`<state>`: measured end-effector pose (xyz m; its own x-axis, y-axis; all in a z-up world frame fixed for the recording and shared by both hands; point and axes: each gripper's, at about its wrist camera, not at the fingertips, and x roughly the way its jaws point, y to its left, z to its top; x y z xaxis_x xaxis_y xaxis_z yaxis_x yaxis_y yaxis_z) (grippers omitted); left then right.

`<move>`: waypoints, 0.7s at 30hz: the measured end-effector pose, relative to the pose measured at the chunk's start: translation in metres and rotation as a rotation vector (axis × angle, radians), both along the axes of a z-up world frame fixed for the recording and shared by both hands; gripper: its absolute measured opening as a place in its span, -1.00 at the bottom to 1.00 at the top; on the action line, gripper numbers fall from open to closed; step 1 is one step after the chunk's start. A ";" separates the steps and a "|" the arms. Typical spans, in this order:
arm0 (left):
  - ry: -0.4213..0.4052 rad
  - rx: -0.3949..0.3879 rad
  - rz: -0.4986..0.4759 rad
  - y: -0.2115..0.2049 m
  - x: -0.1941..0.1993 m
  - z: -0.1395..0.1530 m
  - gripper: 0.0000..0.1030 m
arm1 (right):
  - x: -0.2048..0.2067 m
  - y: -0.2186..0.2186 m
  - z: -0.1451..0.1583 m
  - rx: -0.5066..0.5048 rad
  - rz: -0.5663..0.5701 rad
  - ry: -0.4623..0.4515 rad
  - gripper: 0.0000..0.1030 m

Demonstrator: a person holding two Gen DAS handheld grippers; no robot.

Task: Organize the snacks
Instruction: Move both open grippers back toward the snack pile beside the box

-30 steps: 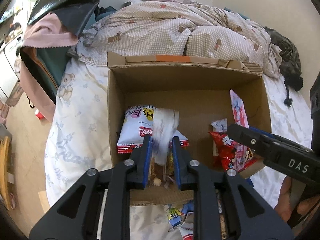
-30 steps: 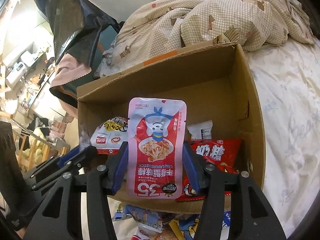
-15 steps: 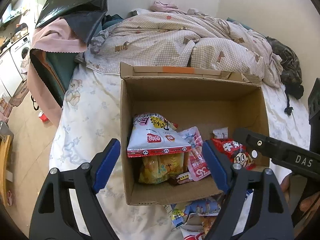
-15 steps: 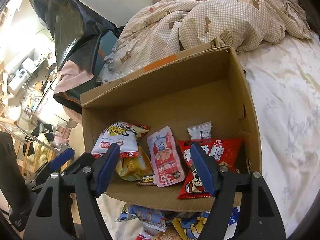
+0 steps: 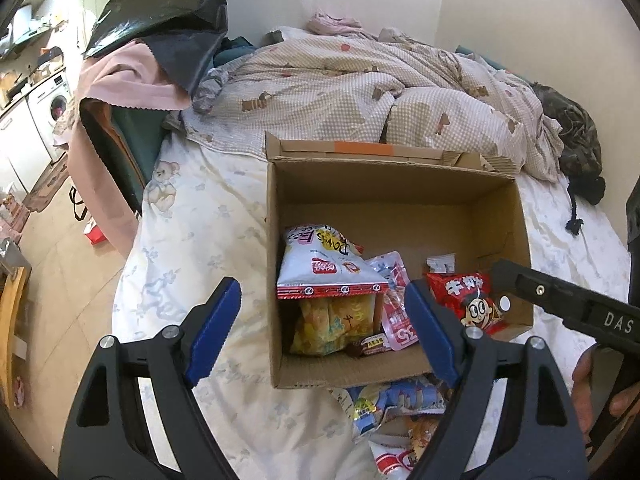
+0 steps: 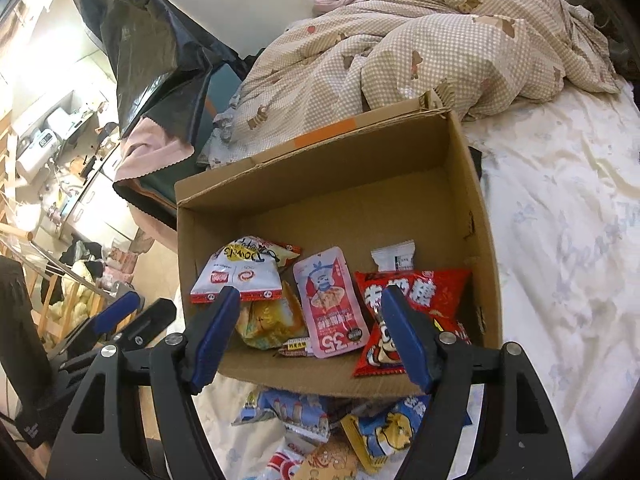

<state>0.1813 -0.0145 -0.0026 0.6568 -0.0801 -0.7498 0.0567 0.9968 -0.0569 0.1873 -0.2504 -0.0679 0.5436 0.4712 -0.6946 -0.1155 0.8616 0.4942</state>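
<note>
An open cardboard box (image 5: 273, 280) (image 6: 472, 200) sits on the bed. Inside lie a white-and-red bag (image 5: 324, 268) (image 6: 240, 272), a yellow bag (image 5: 332, 324) (image 6: 268, 320), a pink packet (image 5: 394, 308) (image 6: 328, 300), a red bag (image 5: 468, 300) (image 6: 420, 292) and a small white packet (image 5: 440, 263) (image 6: 394, 256). My left gripper (image 5: 321, 286) hovers open and empty over the box's near left corner. My right gripper (image 6: 310, 293) is open and empty above the near wall. Loose snacks (image 5: 392, 404) (image 6: 320, 420) lie on the sheet in front of the box.
A crumpled checked quilt (image 5: 360, 88) is heaped behind the box. A black bag (image 5: 160, 12) and pink cloth (image 5: 124, 76) hang over the bed's left edge, with floor below. A dark garment (image 5: 572, 140) lies at the far right. A hand (image 5: 584, 380) holds the right gripper.
Both grippers let go: the left dropped its packet and the right dropped the pink packet into the box. Both jaws opened wide and drew back and up from the box.
</note>
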 end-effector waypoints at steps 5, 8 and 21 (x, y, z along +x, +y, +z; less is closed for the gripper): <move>-0.040 0.025 -0.007 0.003 -0.013 0.012 0.58 | -0.015 -0.002 0.006 -0.030 0.012 0.001 0.47; -0.064 0.055 -0.006 0.004 -0.021 0.017 0.58 | -0.023 -0.004 0.008 -0.038 0.018 -0.002 0.47; -0.083 0.085 -0.027 0.006 -0.063 0.024 0.58 | -0.070 -0.016 0.016 -0.009 -0.015 0.012 0.47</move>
<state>0.1184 -0.0083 0.0215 0.7155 -0.0373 -0.6977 0.0847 0.9958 0.0337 0.1175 -0.2669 -0.0518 0.5423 0.4569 -0.7051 -0.0965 0.8675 0.4880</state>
